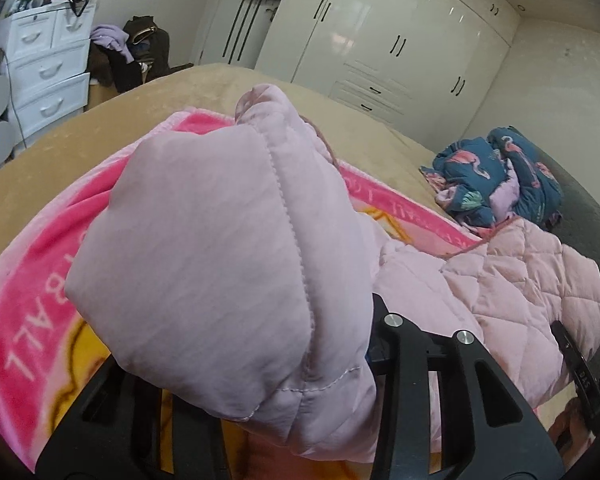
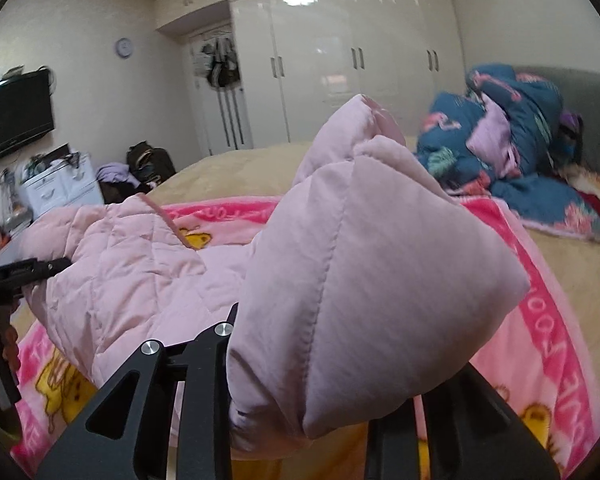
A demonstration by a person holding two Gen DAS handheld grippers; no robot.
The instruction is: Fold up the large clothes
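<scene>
A pale pink quilted jacket (image 1: 520, 280) lies across a pink cartoon blanket (image 1: 40, 320) on the bed. My left gripper (image 1: 256, 364) is shut on a puffy fold of the jacket. The lifted fold fills the middle of the left wrist view and hides the fingertips. In the right wrist view my right gripper (image 2: 340, 356) is shut on another raised fold of the jacket (image 2: 120, 264), which covers its fingertips too. The left gripper (image 2: 28, 272) shows at the left edge there, with a hand beneath it. The rest of the jacket hangs between the two grips above the blanket (image 2: 548, 320).
A bundled blue flamingo quilt (image 1: 500, 176) lies near the grey headboard (image 2: 592, 96). Beige bed cover (image 1: 100, 128) stretches beyond the blanket. White wardrobes (image 1: 400, 40) line the far wall. White drawers (image 1: 44, 68), a clothes pile (image 1: 140, 52) and a wall TV (image 2: 12, 116) stand past the bed's foot.
</scene>
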